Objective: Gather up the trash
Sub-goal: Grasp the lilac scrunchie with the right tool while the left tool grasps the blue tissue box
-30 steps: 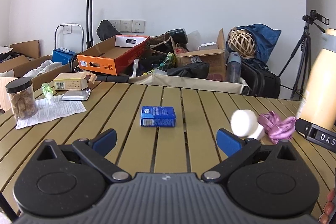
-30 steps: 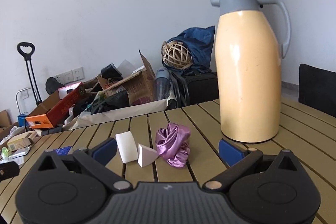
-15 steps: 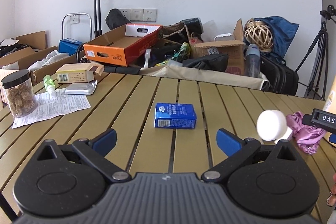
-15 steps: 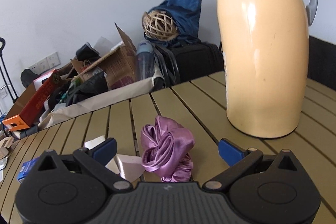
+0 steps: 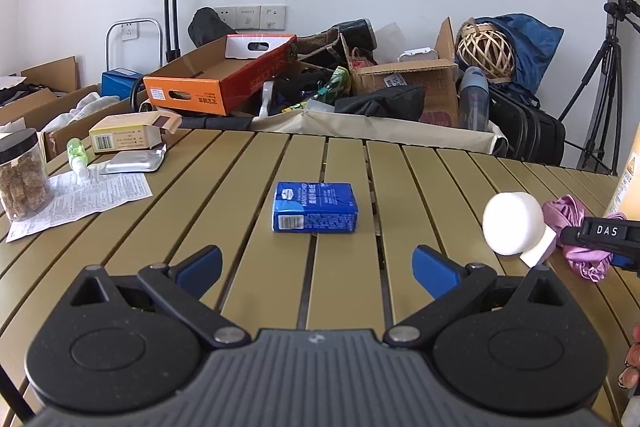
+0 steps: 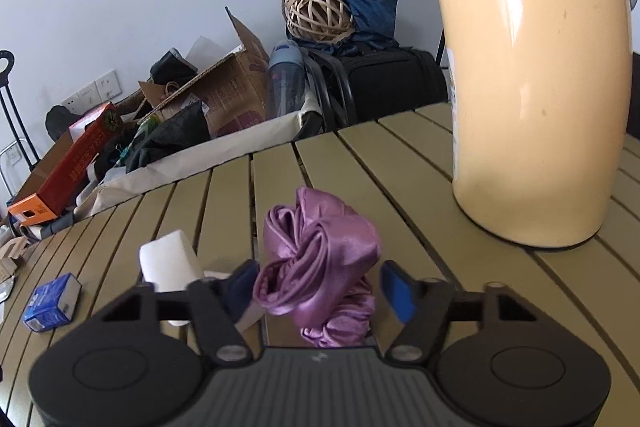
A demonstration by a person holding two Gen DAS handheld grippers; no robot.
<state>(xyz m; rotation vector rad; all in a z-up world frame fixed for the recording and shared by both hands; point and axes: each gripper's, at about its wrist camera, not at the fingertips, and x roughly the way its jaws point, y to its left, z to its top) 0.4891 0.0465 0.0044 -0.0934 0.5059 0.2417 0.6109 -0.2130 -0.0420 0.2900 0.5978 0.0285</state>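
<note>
A crumpled purple satin cloth [image 6: 320, 259] lies on the slatted table. My right gripper [image 6: 320, 287] has its jaws around it, narrowed but with a gap showing; the cloth fills most of the space between them. The cloth also shows in the left wrist view [image 5: 576, 227], with the right gripper's finger [image 5: 608, 233] against it. A white foam piece [image 5: 512, 223] stands just left of the cloth, also seen in the right wrist view [image 6: 170, 261]. A blue carton [image 5: 315, 213] lies flat ahead of my left gripper [image 5: 316, 263], which is open and empty.
A tall cream thermos [image 6: 536, 75] stands close to the right of the cloth. At the table's left are a jar of snacks [image 5: 22, 179], a printed sheet [image 5: 84, 193], a foil pack [image 5: 134, 163] and a small box [image 5: 124, 137]. Cartons and bags crowd the floor beyond.
My right gripper has moved forward and down onto the purple cloth, and its jaws have narrowed around it. The left gripper has drifted slightly; the blue carton sits centred before it.
</note>
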